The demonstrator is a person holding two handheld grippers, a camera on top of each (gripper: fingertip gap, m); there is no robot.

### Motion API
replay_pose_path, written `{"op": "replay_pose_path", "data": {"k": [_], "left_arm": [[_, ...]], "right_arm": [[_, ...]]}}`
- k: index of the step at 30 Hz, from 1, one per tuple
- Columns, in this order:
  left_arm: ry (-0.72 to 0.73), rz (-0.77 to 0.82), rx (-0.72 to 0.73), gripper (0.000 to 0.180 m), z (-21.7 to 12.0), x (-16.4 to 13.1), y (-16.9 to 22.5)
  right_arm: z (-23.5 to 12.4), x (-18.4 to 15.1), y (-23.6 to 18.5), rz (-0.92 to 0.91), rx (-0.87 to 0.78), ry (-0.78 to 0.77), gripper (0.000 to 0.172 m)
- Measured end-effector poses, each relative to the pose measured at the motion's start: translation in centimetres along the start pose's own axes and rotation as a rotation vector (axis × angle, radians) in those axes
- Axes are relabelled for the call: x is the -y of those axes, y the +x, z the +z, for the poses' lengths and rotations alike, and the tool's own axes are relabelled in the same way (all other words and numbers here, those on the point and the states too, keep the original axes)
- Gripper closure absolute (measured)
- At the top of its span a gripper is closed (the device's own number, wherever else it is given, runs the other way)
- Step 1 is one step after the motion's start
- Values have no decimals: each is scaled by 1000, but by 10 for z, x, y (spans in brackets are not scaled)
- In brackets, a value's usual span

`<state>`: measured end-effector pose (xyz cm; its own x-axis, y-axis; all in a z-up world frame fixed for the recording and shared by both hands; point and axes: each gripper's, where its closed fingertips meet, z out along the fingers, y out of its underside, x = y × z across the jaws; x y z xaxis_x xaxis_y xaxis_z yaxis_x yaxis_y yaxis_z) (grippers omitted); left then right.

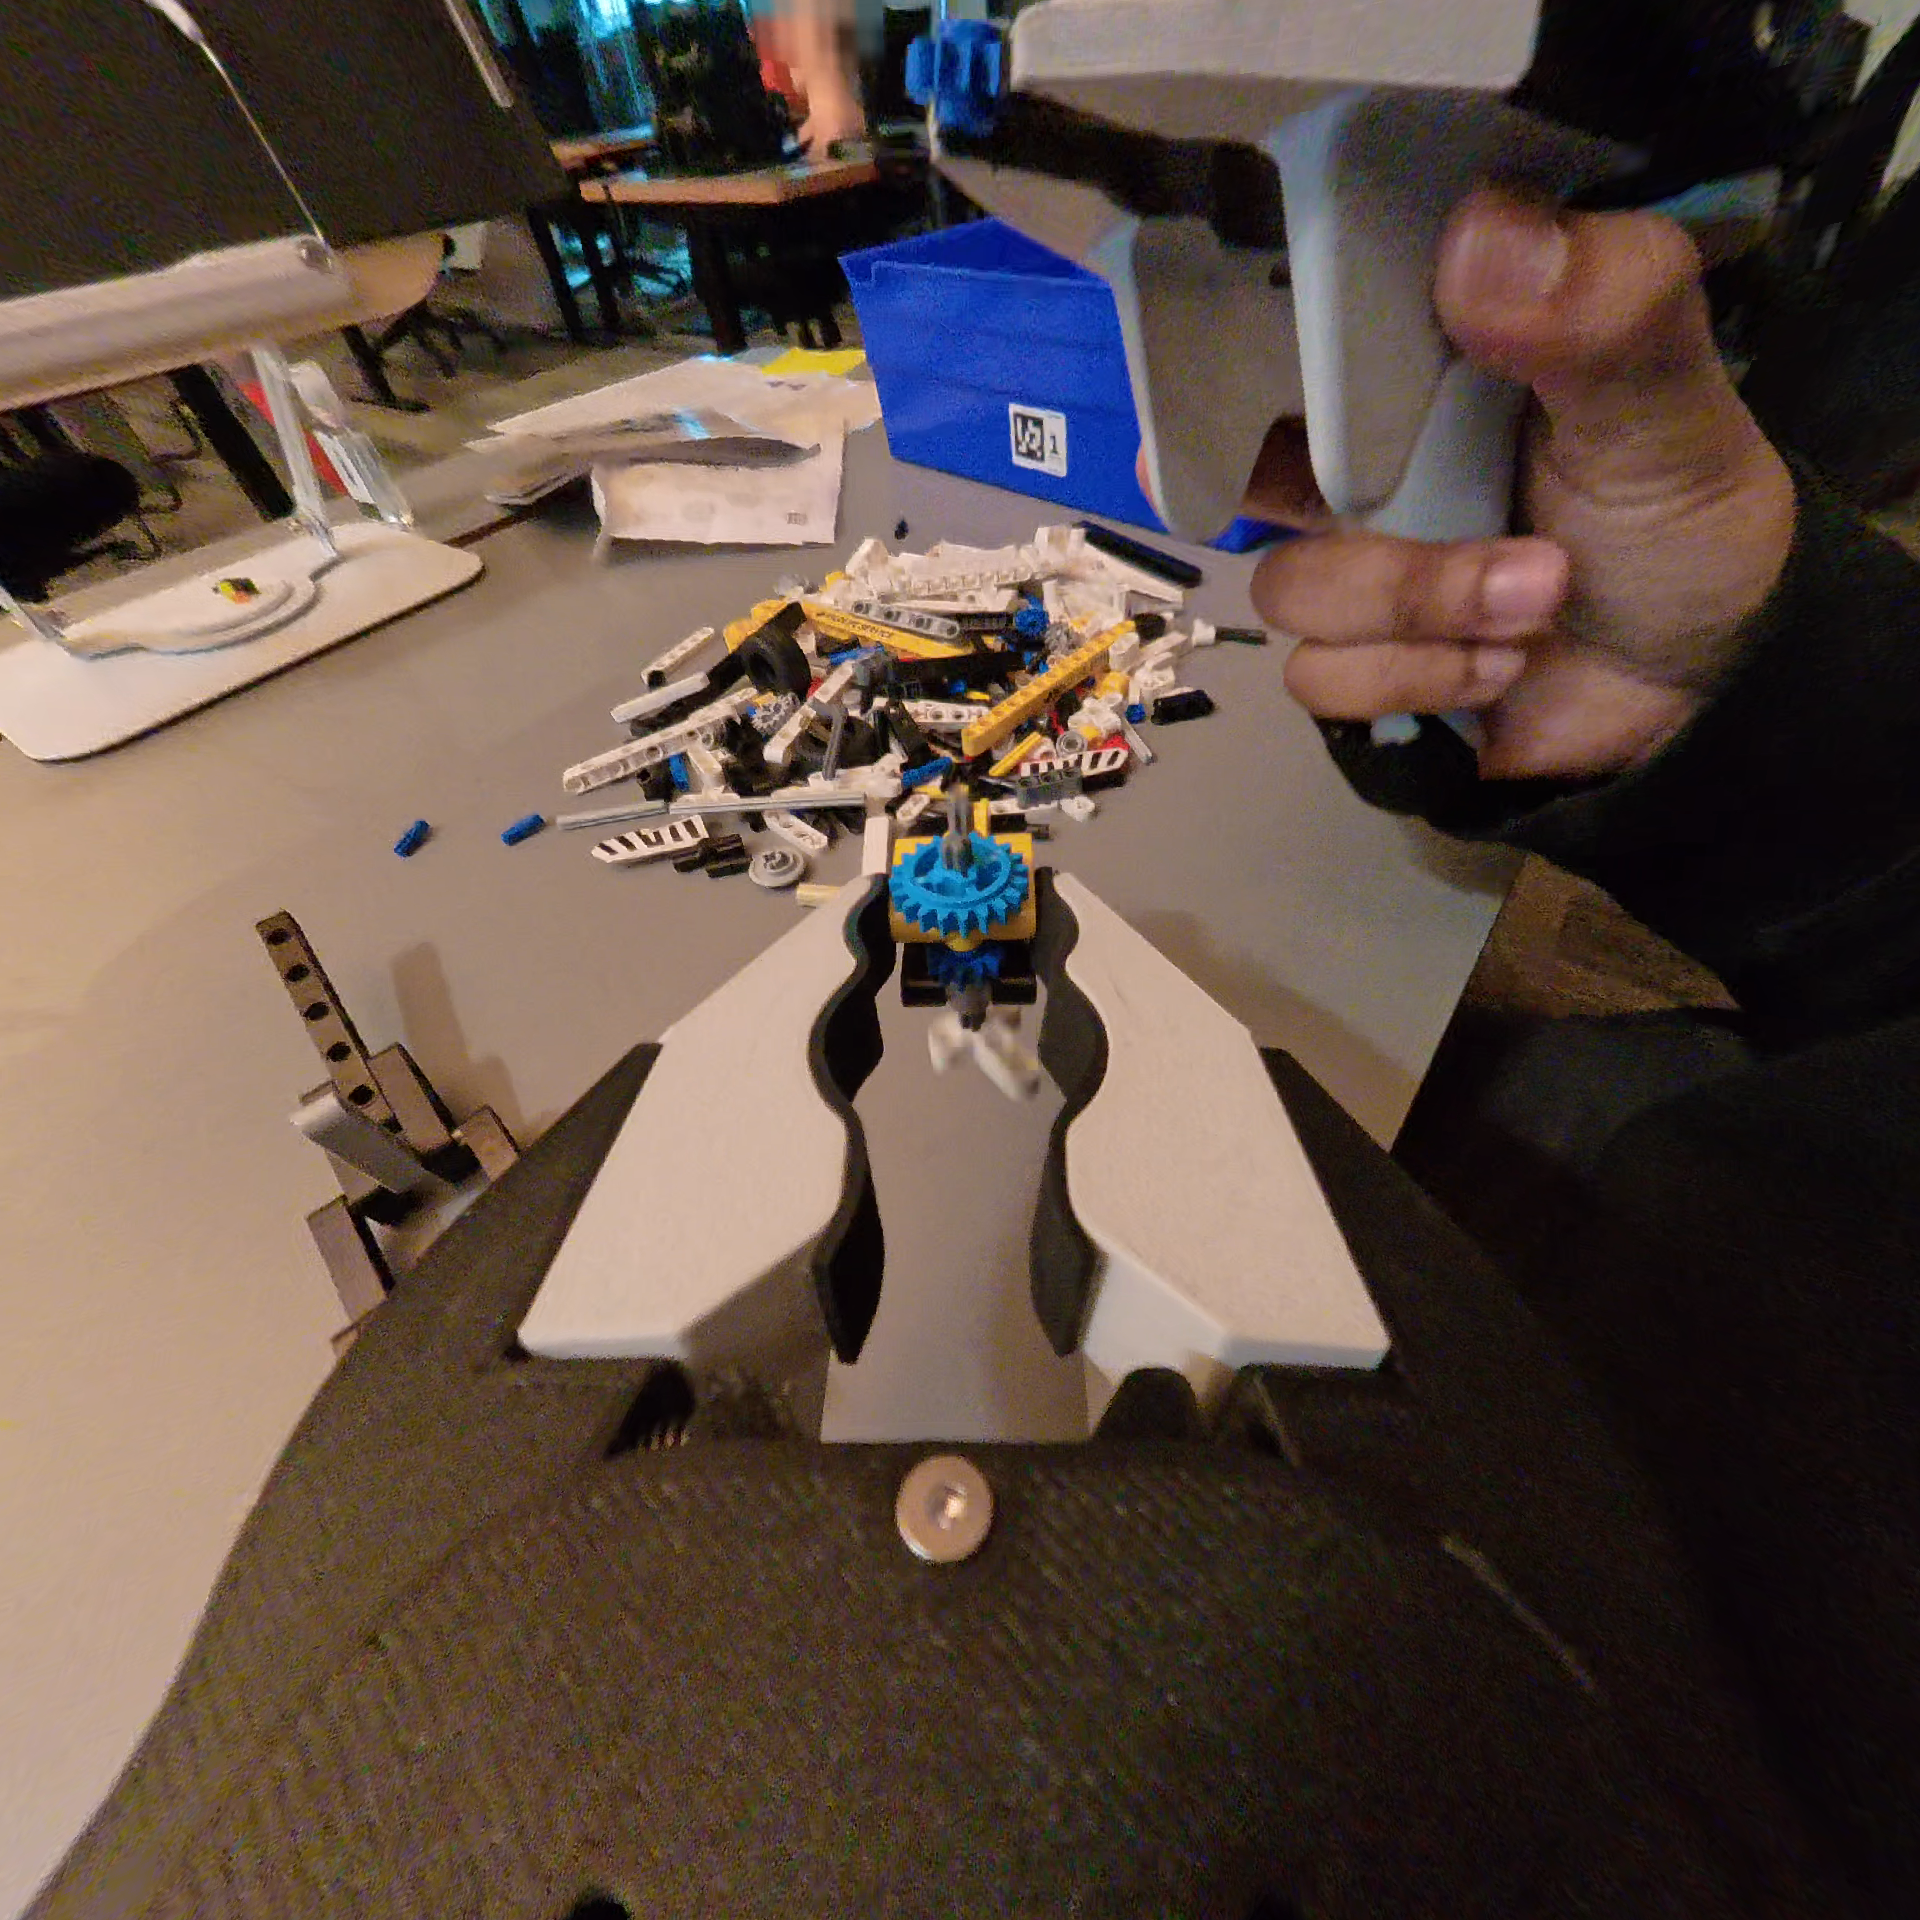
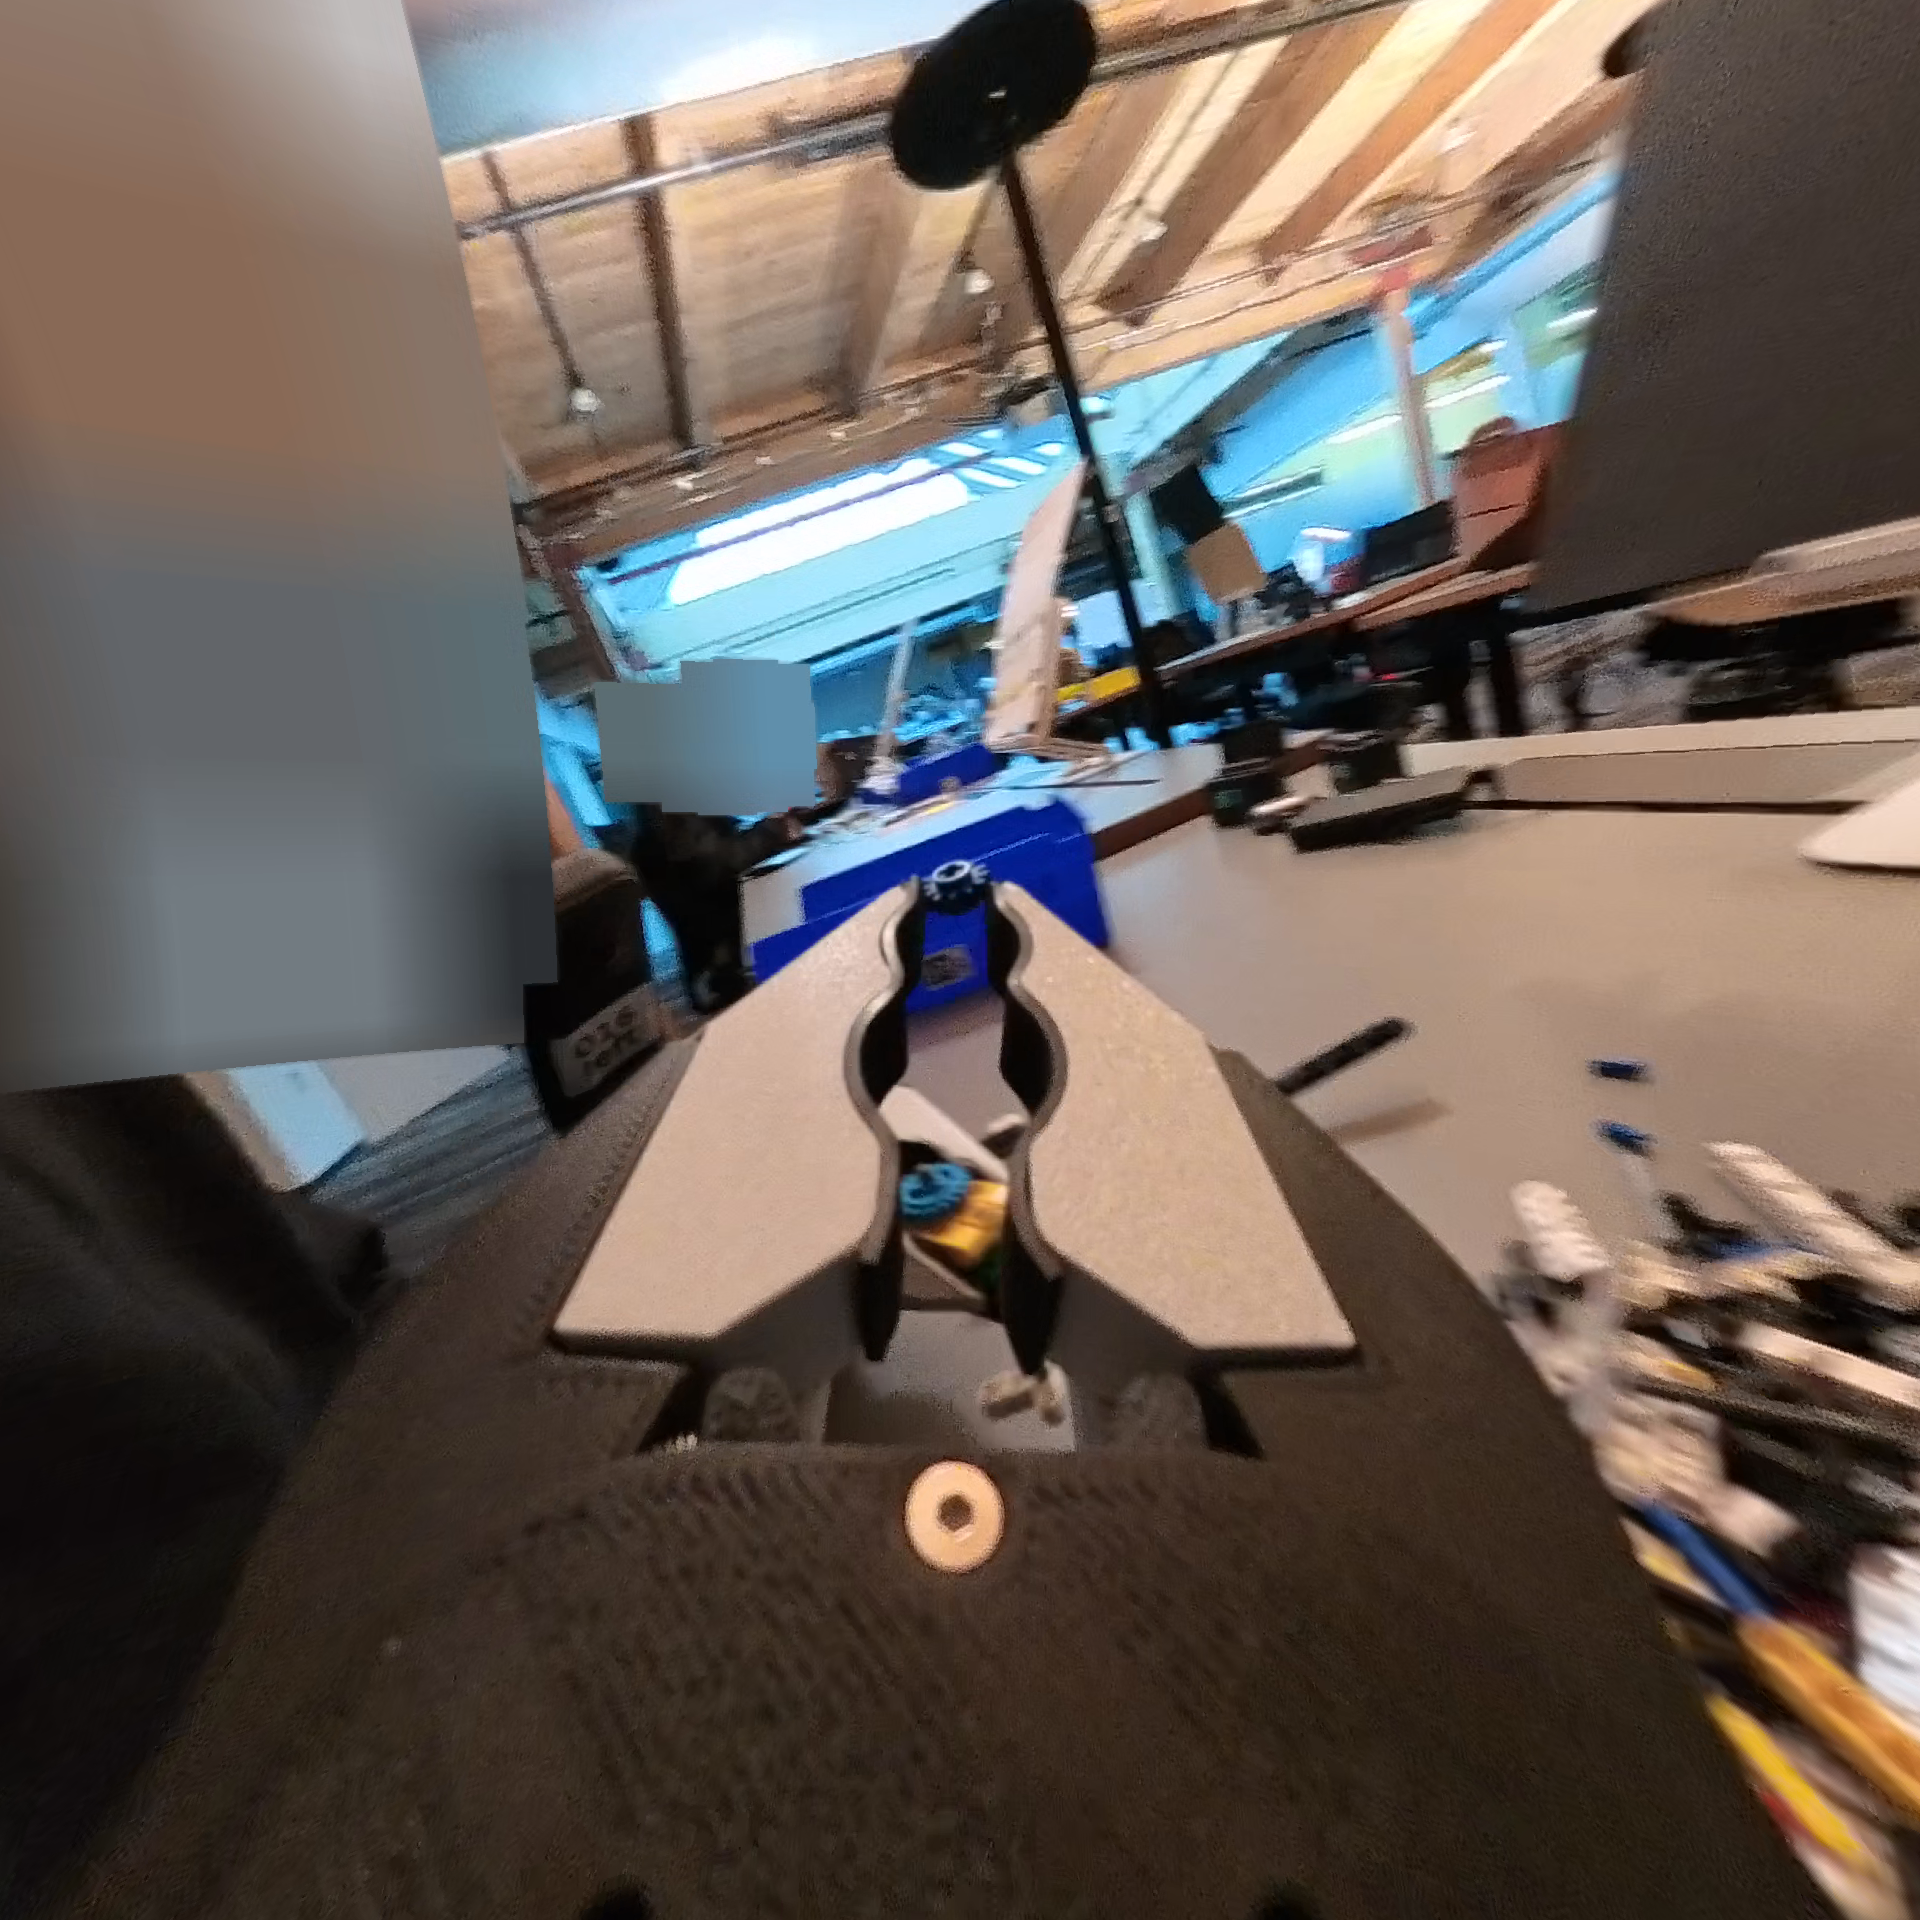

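Observation:
My left gripper (image 1: 961, 896) is shut on a small brick assembly (image 1: 961, 914): a yellow block with a light blue gear (image 1: 956, 883) on a grey axle, a black part and a white piece below. Both pads press the yellow block's sides, above the grey table (image 1: 312, 790). My right gripper (image 2: 951, 906) is shut on a small toothed gear (image 2: 949, 885) at its fingertips, dark here and blue in the left wrist view (image 1: 951, 64). A hand (image 1: 1558, 499) holds that gripper high at the upper right. The assembly also shows below between the right fingers (image 2: 951, 1210).
A pile of white, yellow, black and blue brick parts (image 1: 904, 675) lies mid-table, also at the right in the right wrist view (image 2: 1714, 1455). A blue bin (image 1: 987, 364) stands behind it. Papers (image 1: 717, 457), a white stand base (image 1: 208, 623) and a dark holed beam (image 1: 312, 1008) lie left. Some 11 cm of space lies between my two pairs of fingers.

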<state>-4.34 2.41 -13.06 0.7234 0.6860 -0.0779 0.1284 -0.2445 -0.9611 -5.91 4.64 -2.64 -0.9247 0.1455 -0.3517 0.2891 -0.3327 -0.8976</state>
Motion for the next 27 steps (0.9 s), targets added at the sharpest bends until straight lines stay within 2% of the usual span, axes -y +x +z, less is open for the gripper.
{"op": "replay_pose_path", "data": {"k": [3,7,11,14,19,22,24,27], "left_arm": [[-7,-28,-8,156,0,-1,-2],[-21,-21,13,156,2,-3,-4],[-12,-33,25,156,2,-1,-6],[7,-82,24,156,0,0,-12],[37,-148,27,156,-4,3,-19],[55,-189,44,156,-6,4,-26],[66,-225,56,156,-7,4,-31],[80,-265,66,157,-9,4,-36]], "right_arm": [[-26,0,51,-40,-212,-111,163],[-79,-40,135,-12,-571,-388,163],[-94,-54,155,7,-680,-466,160],[-98,-52,160,-46,-740,-488,146],[-97,-29,153,-79,-728,-401,143],[-80,-21,127,-91,-589,-367,144],[-61,-33,101,-84,-450,-424,143],[-39,-72,68,-93,-283,-596,138]]}}
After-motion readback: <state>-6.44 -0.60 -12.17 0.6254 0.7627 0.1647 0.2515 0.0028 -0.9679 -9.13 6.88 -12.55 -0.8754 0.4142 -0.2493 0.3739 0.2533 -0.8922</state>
